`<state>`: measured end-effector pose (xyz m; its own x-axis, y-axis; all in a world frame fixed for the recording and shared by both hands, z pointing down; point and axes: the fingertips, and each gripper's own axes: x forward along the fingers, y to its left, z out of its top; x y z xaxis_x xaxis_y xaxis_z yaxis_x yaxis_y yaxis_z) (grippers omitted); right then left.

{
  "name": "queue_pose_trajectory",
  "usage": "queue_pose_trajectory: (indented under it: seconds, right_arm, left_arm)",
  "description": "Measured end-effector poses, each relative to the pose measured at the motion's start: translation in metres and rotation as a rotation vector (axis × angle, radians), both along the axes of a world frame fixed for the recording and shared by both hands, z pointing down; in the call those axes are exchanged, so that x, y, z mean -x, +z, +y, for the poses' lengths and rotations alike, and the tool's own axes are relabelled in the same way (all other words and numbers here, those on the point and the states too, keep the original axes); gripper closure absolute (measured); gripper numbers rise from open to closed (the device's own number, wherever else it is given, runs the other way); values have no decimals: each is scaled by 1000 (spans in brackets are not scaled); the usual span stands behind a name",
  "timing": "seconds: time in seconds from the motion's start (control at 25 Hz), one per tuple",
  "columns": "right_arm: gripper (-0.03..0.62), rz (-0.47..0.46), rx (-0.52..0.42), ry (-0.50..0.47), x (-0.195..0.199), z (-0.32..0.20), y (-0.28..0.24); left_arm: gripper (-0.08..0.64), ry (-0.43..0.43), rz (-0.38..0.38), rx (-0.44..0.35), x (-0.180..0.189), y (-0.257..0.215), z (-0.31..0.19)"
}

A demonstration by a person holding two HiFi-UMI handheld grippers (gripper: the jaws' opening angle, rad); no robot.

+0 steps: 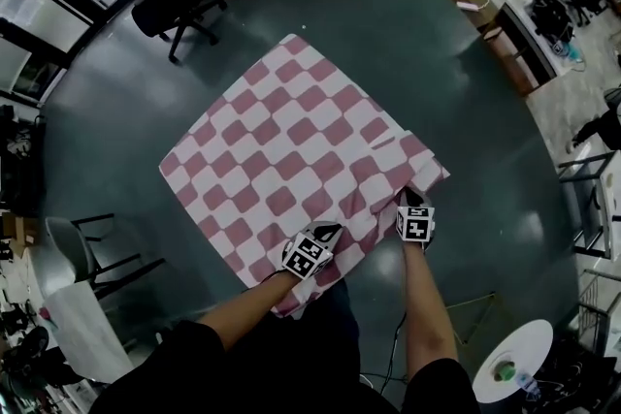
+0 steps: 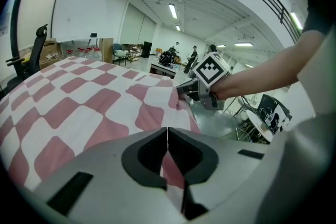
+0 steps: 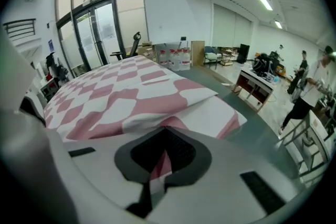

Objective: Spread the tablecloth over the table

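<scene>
Head view: high above the person's arms, facing steeply down; it takes in the whole checked tablecloth (image 1: 291,141), the round dark table (image 1: 437,53), and the left gripper (image 1: 328,230) and right gripper (image 1: 412,196) at the near edge.
Left gripper view: rides the left gripper, low and close over the cloth, facing along the jaws across the table into the hall.
Right gripper view: rides the right gripper, equally low and close, facing across the cloth toward tall windows.
Shared ground: the tablecloth fills all three views; the right gripper also shows in the left gripper view.
</scene>
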<state>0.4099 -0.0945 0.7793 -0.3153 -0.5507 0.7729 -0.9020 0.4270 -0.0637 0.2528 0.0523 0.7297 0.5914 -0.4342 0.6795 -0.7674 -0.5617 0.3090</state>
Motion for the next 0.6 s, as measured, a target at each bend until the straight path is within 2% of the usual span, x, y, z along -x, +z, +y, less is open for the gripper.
queue_pose_trajectory:
  seconds: [0.08,0.16,0.48,0.6]
  right_arm:
    - [574,-10,9,77,-18,3,2]
    - [574,-25,22,112,-27,4,3]
    - [574,-16,40,69,-26,-21,-2]
    - [574,-42,-22,109,-35,-30,-20]
  left_arm:
    - [543,1,10,-5,-2,-2,-2]
    - [543,5,16,-2,-5,-1,-1]
    - [543,-6,21,16,-16,4,2]
    - [543,-19,23,12,-13,3,-2]
